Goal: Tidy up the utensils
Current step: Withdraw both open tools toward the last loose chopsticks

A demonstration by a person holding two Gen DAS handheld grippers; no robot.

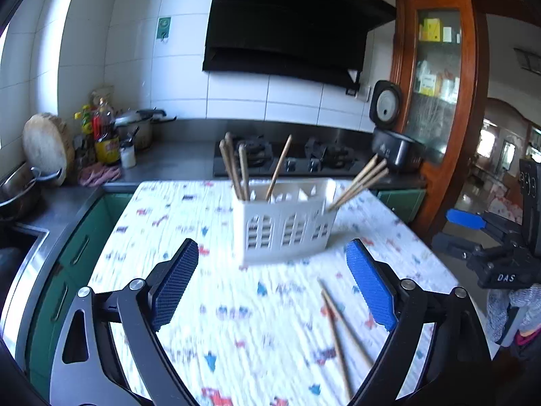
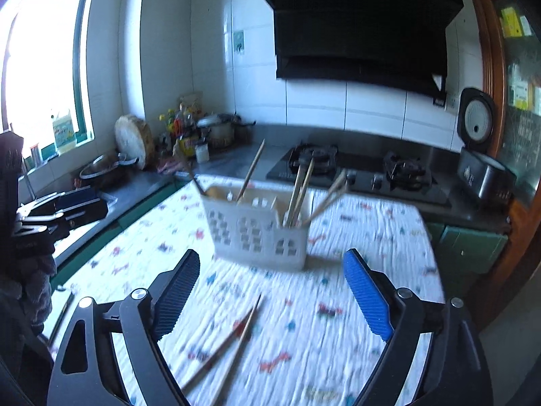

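A white slotted utensil holder [image 1: 285, 223] [image 2: 257, 230] stands on the patterned tablecloth [image 1: 203, 304] [image 2: 321, 321], with several wooden chopsticks [image 1: 236, 165] [image 2: 301, 196] sticking out of its compartments. Two loose chopsticks [image 1: 341, 328] [image 2: 230, 341] lie flat on the cloth in front of it. My left gripper [image 1: 272, 253] is open, its blue pads wide apart and nothing between them, short of the holder. My right gripper [image 2: 270, 262] is also open and empty, above the loose pair. The right gripper [image 1: 490, 233] shows at the right edge of the left wrist view.
Behind the table runs a dark counter with a gas hob [image 1: 287, 159] [image 2: 358, 172], an open rice cooker [image 1: 395, 145] [image 2: 483, 169], bottles and a pot [image 1: 111, 135] at the left, and a round board [image 1: 47, 145]. A wooden cabinet [image 1: 436, 101] stands at the right.
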